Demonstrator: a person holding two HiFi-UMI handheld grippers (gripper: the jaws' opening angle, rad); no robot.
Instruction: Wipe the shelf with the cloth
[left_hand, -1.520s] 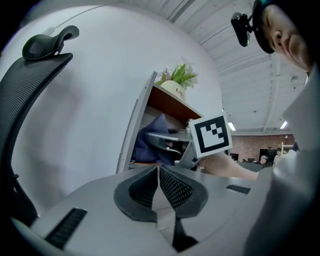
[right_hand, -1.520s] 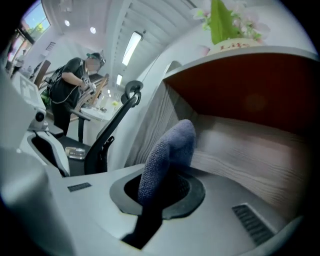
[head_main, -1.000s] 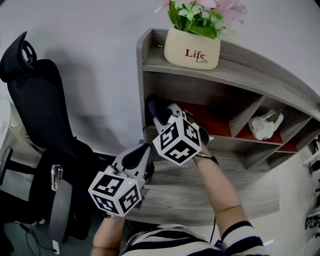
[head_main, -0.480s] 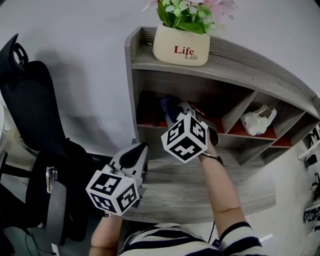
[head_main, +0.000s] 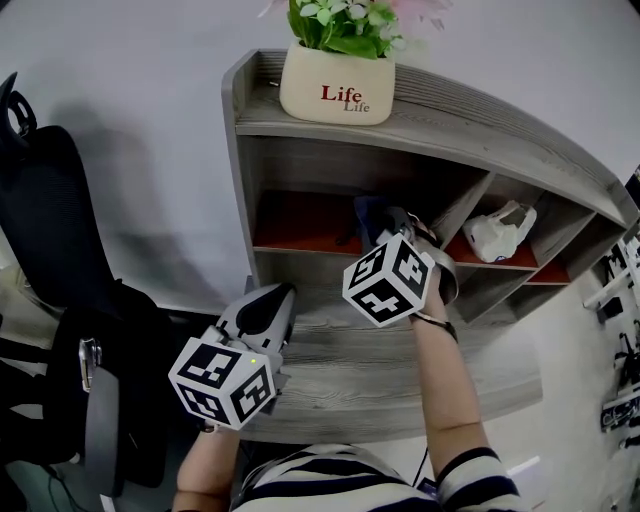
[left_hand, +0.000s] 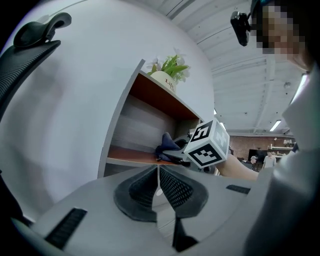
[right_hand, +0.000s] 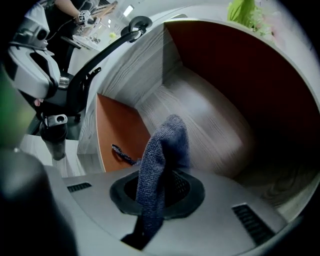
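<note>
Chair of black mesh (head_main: 45, 240) at far left, beside the grey wood-grain shelf unit (head_main: 480, 115). Left gripper (head_main: 268, 305) held low over the left front of the unit's bottom board. Its jaws are pressed together with nothing between them. Contact with the board cannot be told.

Cream ceramic flower pot (head_main: 337, 88) with green plant and red lettering stands on the top board, left end.

Right gripper (head_main: 398, 228) reaches into the wide left compartment, close to the slanted divider. Its jaws are clamped on the dark blue knitted cloth (right_hand: 161, 155), which bunches up past the fingertips. The cloth lies over the compartment's orange-red floor (head_main: 300, 222).

White crumpled object (head_main: 500, 230) sits in the next compartment to the right, well apart from the cloth.
</note>
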